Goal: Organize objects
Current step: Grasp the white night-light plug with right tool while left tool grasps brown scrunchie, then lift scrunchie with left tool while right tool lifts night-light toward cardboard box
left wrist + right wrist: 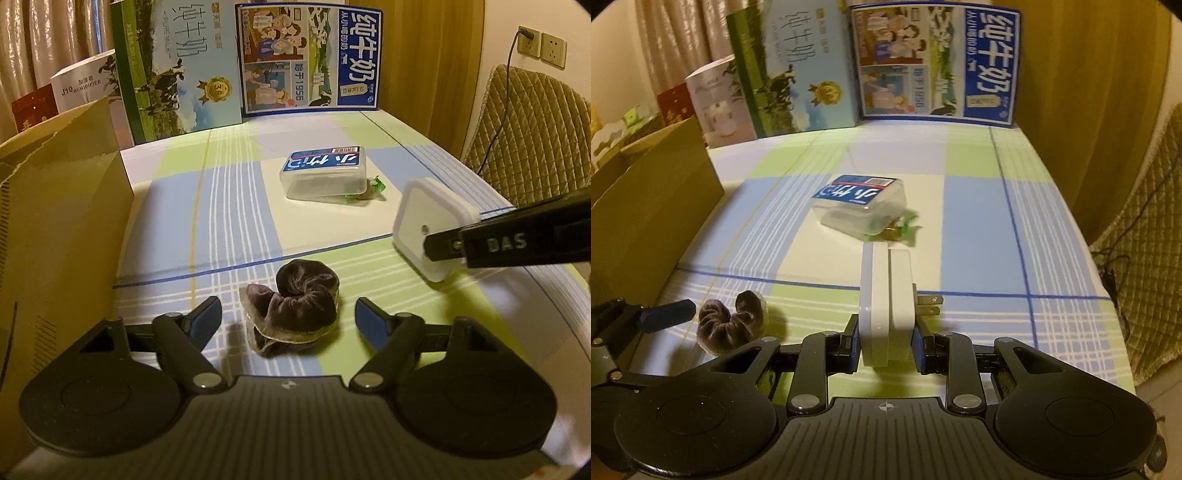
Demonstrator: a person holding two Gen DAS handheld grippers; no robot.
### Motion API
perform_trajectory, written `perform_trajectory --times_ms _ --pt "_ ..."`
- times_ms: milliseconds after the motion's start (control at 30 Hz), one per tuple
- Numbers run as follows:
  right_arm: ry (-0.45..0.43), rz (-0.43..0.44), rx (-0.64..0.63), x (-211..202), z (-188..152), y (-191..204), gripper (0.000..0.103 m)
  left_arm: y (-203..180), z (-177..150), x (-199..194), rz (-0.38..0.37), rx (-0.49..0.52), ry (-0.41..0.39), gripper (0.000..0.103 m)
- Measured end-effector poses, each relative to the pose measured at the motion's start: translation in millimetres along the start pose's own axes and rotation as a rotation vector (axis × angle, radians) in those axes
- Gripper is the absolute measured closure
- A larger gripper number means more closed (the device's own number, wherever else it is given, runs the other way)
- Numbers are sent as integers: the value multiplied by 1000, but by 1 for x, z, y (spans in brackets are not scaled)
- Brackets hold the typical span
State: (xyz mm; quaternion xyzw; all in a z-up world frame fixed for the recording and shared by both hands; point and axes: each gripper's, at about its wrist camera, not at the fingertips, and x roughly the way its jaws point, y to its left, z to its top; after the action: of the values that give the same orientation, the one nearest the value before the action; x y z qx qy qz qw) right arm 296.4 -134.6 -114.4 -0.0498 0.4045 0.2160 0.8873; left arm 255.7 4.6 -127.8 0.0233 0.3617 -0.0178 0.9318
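- One dark velvet scrunchie (291, 306), soft and crumpled into a curl, lies on the checked tablecloth (229, 206) at lower centre of the left wrist view
- The left gripper (288, 314) stands wide open, its two blue-padded fingers (207, 317) either side of the scrunchie, not touching it
- One white plug adapter (884, 306), smooth rounded plastic slab, is clamped on its flat faces by the right gripper (886, 343) at centre of the right wrist view; it stands on edge, long axis upright, two metal prongs (929, 304) pointing right
- One clear plastic box (323, 173) with a blue label lies mid-frame, a green-wrapped candy (373, 188) just beside it
- One brown cardboard box (62, 229) at left; two milk cartons (184, 66) upright at the back
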Motion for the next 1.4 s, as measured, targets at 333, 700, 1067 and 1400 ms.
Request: perform_trajectory --times_ms 333,700,1067,1400 --pt "7 -31 52 -8 -7 -8 79 -4 -1 2 -16 -10 25 79" --pt "-32 -12 128 -58 -36 6 79 -7 -19 -54 -70 -26 50 82" --pt "-76 7 145 -146 -62 40 79 1 -26 -149 -98 -48 10 82" --pt "-128 27 92 -205 -77 74 79 17 -26 -224 -106 -58 -53 82"
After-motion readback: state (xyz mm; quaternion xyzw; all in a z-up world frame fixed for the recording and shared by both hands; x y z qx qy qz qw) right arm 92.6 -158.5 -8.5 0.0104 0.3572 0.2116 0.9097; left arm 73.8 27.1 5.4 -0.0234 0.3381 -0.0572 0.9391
